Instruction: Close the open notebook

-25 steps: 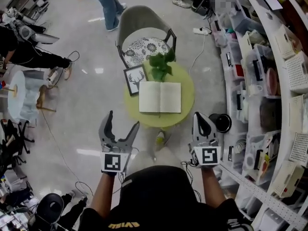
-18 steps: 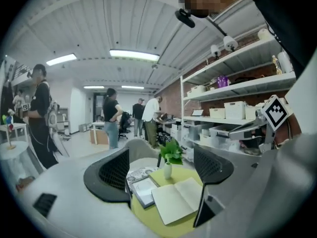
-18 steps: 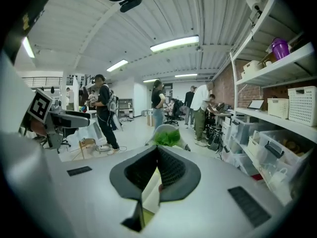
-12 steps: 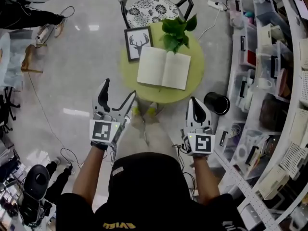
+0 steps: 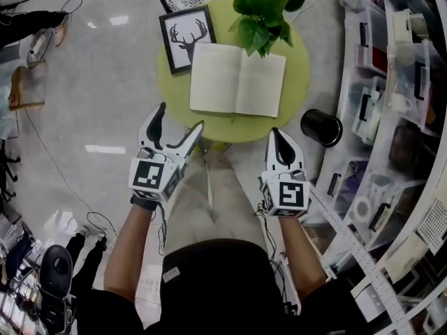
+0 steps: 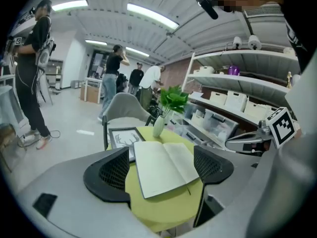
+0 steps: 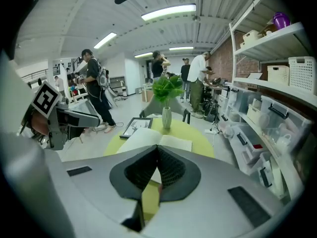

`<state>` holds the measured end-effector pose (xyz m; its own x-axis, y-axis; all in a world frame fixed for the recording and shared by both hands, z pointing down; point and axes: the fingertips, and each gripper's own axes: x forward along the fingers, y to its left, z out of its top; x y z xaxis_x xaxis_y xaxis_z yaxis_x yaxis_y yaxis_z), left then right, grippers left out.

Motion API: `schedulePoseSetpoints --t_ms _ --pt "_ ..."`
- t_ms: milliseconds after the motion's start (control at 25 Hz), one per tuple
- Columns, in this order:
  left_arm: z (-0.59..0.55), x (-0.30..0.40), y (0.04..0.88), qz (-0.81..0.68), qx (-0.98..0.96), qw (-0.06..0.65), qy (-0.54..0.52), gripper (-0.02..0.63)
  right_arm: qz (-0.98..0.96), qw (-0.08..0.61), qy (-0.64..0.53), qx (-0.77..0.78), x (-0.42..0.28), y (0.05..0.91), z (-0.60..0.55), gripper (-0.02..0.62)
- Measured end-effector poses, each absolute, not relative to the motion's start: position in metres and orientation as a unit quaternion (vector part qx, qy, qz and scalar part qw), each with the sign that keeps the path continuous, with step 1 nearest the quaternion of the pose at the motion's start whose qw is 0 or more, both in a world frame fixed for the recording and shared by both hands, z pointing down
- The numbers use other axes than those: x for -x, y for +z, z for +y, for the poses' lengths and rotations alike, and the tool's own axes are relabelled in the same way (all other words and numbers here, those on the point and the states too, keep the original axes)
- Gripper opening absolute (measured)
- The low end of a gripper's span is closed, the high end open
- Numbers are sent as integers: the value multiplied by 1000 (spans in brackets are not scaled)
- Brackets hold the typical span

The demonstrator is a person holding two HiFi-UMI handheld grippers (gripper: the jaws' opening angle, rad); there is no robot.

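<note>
The open notebook (image 5: 237, 80) lies flat, pages up, in the upper middle of the head view on a round green table (image 5: 297, 93). A bare strip of tabletop shows between its near edge and the table's rim. A framed deer picture (image 5: 186, 37) sits just beside its left edge, and a plant (image 5: 265, 9) overhangs its far right corner.

Short of the rim, the left gripper (image 5: 179, 119) has its jaws spread wide and empty, while the right gripper (image 5: 279, 135) has its jaws pressed together on nothing.

Open floor lies to the left. A black bin (image 5: 321, 127) and shelving (image 5: 391, 117) crowd the right.
</note>
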<state>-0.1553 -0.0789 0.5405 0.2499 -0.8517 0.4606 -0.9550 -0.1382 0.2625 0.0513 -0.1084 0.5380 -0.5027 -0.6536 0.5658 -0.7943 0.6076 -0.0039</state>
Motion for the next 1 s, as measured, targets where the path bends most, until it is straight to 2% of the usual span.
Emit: schedulePoseSetpoints --t_ms 200,360,720,1000 --pt "-94 146 603 -583 -750 298 93 420 -855 282 148 -409 -45 583 -107 2" --pt "-112 145 634 -564 -745 349 70 354 -855 282 174 -400 -38 597 -97 2" --pt "-143 155 681 -537 -715 445 38 348 -859 291 209 -366 -32 619 -67 2" --pt "-146 152 694 -516 -717 466 54 308 -853 297 221 -369 -39 624 -61 2"
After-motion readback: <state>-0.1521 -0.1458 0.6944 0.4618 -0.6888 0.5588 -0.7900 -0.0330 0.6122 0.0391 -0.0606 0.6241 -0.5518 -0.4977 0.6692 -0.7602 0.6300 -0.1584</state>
